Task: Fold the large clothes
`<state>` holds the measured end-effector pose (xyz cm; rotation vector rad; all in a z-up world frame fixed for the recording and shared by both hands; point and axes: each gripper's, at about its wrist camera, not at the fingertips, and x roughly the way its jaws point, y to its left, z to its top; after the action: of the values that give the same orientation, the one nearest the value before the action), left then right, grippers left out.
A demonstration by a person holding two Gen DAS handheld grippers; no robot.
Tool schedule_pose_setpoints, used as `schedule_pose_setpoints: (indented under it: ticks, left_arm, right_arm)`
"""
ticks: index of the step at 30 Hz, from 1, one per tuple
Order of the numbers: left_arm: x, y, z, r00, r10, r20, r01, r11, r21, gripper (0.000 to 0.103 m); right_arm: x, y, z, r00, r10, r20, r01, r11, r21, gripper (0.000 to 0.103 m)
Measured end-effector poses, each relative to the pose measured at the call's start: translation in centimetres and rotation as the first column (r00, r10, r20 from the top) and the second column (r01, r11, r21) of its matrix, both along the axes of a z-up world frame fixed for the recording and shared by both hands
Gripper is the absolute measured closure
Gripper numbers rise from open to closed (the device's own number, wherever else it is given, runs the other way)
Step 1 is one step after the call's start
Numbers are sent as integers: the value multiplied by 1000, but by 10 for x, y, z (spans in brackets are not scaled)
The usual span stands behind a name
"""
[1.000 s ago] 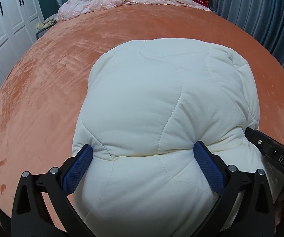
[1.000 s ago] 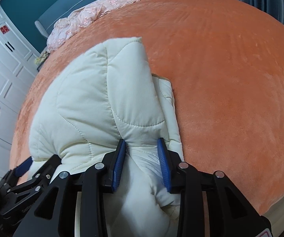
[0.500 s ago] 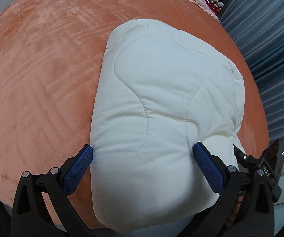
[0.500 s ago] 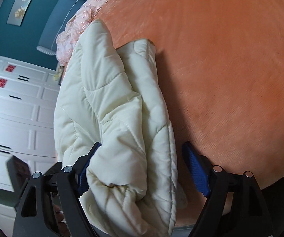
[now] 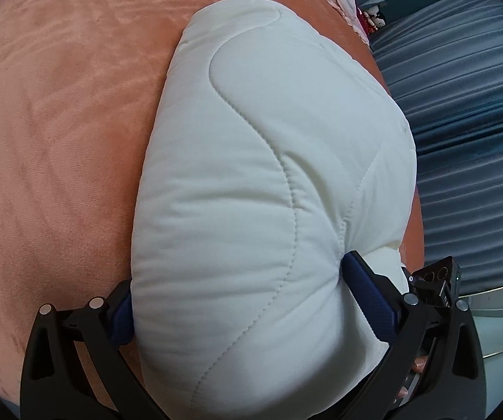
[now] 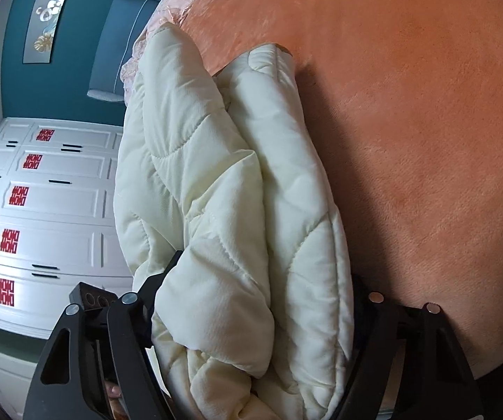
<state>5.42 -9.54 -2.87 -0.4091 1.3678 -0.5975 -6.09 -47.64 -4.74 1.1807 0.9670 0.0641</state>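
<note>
my left gripper (image 5: 248, 301) was clamped on the folded cream padded coat (image 5: 272, 175), both blue pads (image 5: 370, 290) dented into the bundle, so the fold couldn't spring open. right gripper (image 6: 251, 315) straddled its thick layered edge; jaws had just been closing on it after opening wide, pads hidden by the fabric, so contact unclear. coat sat on the orange bedspread (image 5: 59, 122) near its edge. no containers in view, only white wardrobe doors (image 6: 41, 210) shut.
</note>
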Motion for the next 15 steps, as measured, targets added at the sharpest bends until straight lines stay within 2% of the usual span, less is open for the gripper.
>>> schedule_pose_setpoints:
  ticks: [4, 6, 10, 15]
  left_arm:
    - [-9, -19, 20, 994, -61, 95, 53, 995, 84, 6]
    - [-14, -28, 32, 984, -95, 148, 77, 989, 123, 12]
    - [-18, -32, 58, 963, -141, 229, 108, 983, 152, 24]
    - [-24, -25, 93, 938, -159, 309, 120, 983, 142, 31]
  right_arm:
    - [-1, 2, 5, 1000, -10, 7, 10, 1000, -14, 46]
    - [0, 6, 17, 1000, -3, 14, 4, 999, -52, 55]
    - [1, 13, 43, 999, 8, 41, -3, 992, -127, 62]
    - [-1, 25, 80, 995, 38, 90, -17, 974, -228, 65]
